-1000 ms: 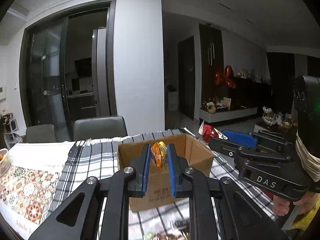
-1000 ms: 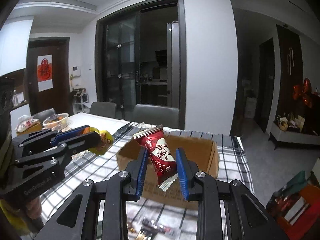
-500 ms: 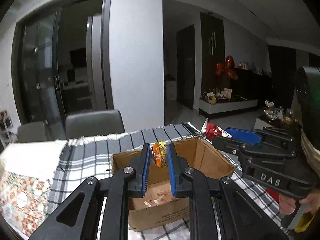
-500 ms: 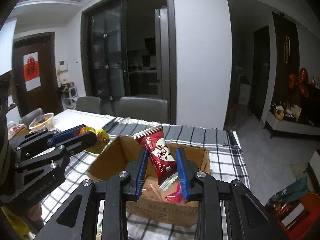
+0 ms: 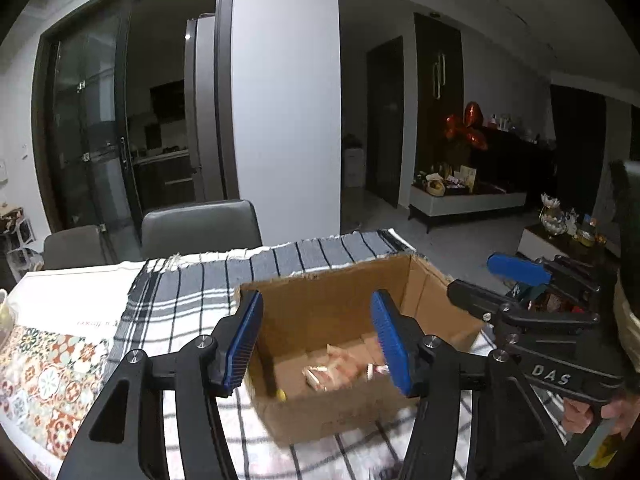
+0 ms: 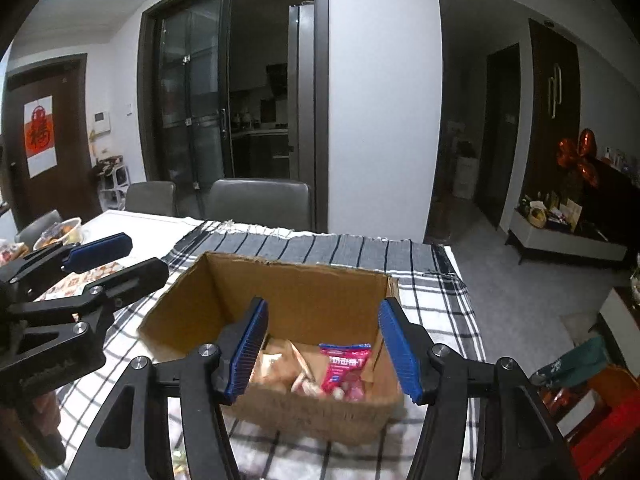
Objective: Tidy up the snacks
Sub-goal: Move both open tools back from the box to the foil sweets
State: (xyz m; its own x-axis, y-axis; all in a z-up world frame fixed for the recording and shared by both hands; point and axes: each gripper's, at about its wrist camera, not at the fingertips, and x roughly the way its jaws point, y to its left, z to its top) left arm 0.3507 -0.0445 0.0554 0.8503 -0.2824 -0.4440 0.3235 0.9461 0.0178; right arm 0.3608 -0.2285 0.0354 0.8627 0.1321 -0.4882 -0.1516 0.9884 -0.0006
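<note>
Both snacks dropped out since a second ago. Left gripper (image 5: 316,336) and right gripper (image 6: 322,346) just opened, fingers now spread and empty. Cardboard box (image 6: 296,300) sits right beyond them.

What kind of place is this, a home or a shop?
Most likely a home's dining area: a checked tablecloth with padded chairs behind it, a glass sliding door to a kitchen, and a low cabinet of ornaments.

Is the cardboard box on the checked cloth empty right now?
No, the right wrist view shows the cardboard box holding several snack packets, among them a pink packet.
</note>
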